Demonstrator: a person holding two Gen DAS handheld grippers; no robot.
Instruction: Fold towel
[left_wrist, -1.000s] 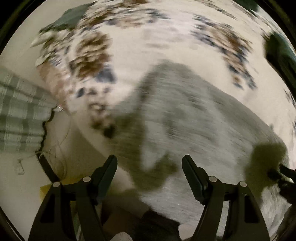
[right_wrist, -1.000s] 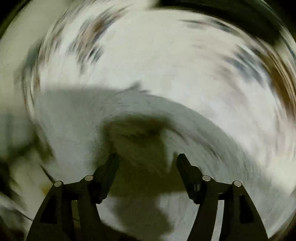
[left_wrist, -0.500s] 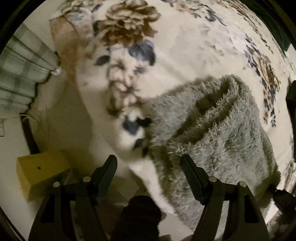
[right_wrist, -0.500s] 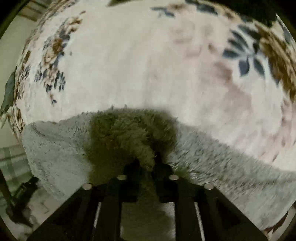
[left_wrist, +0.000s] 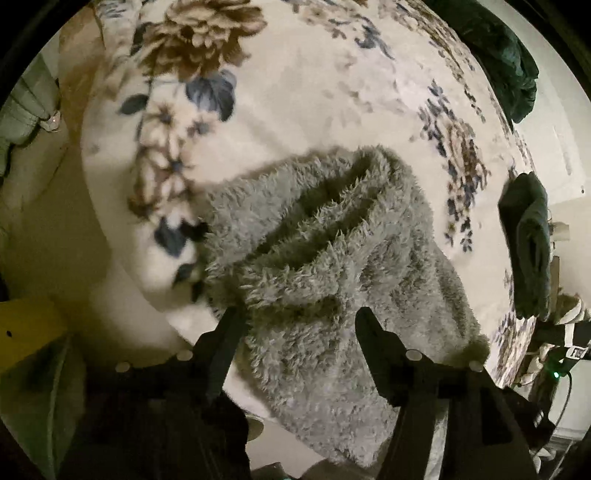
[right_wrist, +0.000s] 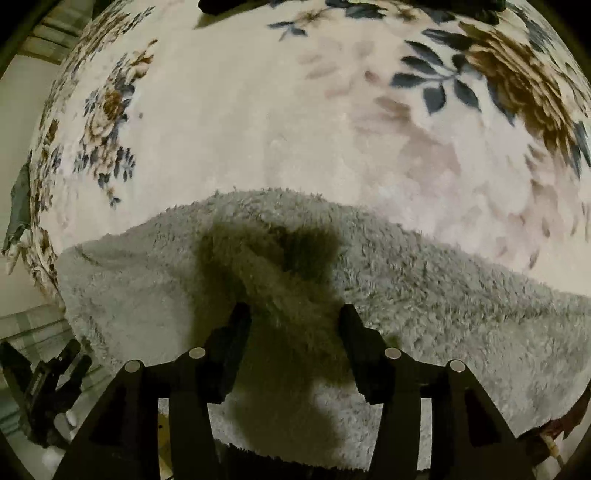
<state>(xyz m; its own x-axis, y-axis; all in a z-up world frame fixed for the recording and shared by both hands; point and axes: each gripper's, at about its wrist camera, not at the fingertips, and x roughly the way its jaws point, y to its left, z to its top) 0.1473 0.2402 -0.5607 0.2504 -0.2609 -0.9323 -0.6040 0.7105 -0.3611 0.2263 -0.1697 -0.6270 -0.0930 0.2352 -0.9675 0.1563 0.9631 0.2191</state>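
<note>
A fluffy grey towel lies rumpled on a floral blanket, with a raised, open fold at its far side. My left gripper points down over the towel's near left edge. Its jaws are closing with bunched pile between them, and I see no pad pressing on it. In the right wrist view the towel spreads flat across the lower half. My right gripper is opening, and a shadowed ridge of towel stands loose between its fingers.
The blanket stretches far beyond the towel. Dark green cloth lies at the top right and more of it at the right edge. A yellow box sits off the bed's edge at lower left. Plaid fabric shows at the left.
The right gripper, pinched shut on a towel fold half a second ago, has spread its jaws and let it go. The left gripper's jaws have narrowed slightly; its view has held still since.
</note>
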